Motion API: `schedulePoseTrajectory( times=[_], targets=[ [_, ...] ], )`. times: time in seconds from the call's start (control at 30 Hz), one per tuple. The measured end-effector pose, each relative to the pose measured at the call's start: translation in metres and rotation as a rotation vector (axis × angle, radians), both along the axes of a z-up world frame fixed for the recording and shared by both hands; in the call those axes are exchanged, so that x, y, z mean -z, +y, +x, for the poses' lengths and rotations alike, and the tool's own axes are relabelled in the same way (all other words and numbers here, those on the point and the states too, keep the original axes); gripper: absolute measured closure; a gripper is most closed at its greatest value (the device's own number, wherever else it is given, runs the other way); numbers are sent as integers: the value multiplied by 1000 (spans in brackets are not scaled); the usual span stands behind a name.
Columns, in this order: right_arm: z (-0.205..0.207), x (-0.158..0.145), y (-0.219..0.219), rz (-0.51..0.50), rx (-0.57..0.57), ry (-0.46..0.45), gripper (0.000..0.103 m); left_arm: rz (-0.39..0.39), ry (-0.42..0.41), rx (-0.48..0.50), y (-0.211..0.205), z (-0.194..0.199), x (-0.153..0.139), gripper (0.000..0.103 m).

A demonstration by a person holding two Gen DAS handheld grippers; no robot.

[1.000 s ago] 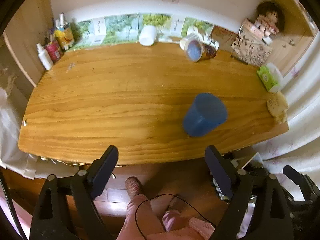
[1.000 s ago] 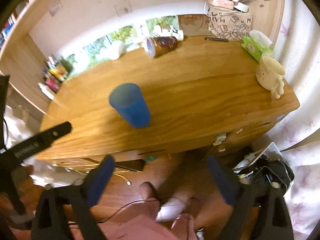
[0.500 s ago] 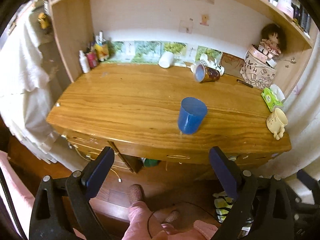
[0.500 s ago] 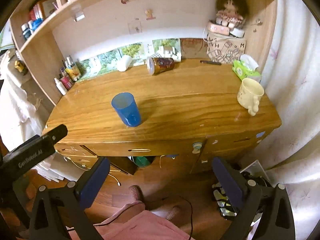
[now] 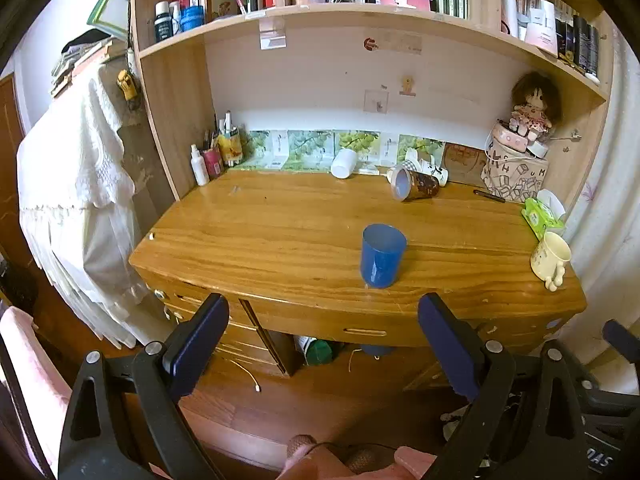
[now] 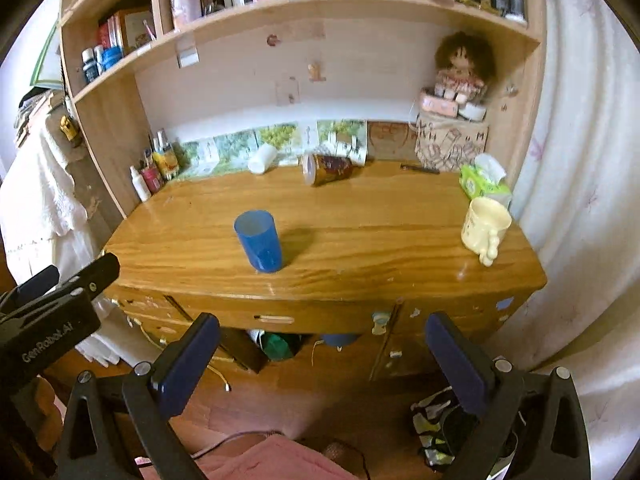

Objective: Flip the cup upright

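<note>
A blue plastic cup (image 5: 382, 255) stands upright, mouth up, near the front edge of the wooden desk (image 5: 280, 236); it also shows in the right wrist view (image 6: 258, 241). My left gripper (image 5: 322, 344) is open and empty, well back from the desk and below its front edge. My right gripper (image 6: 322, 356) is open and empty, also back from the desk above the floor. The left gripper's body (image 6: 48, 320) shows at the left of the right wrist view.
A brown cup (image 5: 414, 187) and a white cup (image 5: 344, 163) lie on their sides at the back of the desk. A cream mug (image 5: 551, 258) and green tissue pack (image 5: 542, 216) sit at the right end. Bottles (image 5: 212, 156) stand back left. Drawers (image 5: 364, 332) are below.
Both grippers have pulled back and lowered away from the desk, so the shelves above have come into view. The blue cup stays upright in the same place.
</note>
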State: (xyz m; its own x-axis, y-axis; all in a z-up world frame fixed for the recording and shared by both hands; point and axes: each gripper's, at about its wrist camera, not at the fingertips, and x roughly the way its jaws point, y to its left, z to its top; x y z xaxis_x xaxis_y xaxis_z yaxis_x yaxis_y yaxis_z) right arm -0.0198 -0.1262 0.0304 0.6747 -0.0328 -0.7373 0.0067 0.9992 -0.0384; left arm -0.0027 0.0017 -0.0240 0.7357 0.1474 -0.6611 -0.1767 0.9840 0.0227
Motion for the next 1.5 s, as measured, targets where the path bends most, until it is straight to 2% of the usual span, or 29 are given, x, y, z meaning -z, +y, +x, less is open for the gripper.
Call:
schedulePoseTrajectory(
  times=[0.17, 0.33, 0.83, 1.5],
  targets=[
    [-7, -8, 2, -7, 1, -59, 0, -1, -32, 16, -2, -5, -3, 6],
    [-8, -9, 4, -2, 3, -79, 0, 18, -75, 35, -1, -8, -6, 6],
    [1, -5, 15, 18, -4, -58, 0, 32, -120, 31, 10, -8, -12, 6],
    [2, -2, 18, 26, -7, -46, 0, 50, -145, 38, 3, -12, -15, 6]
  ],
)
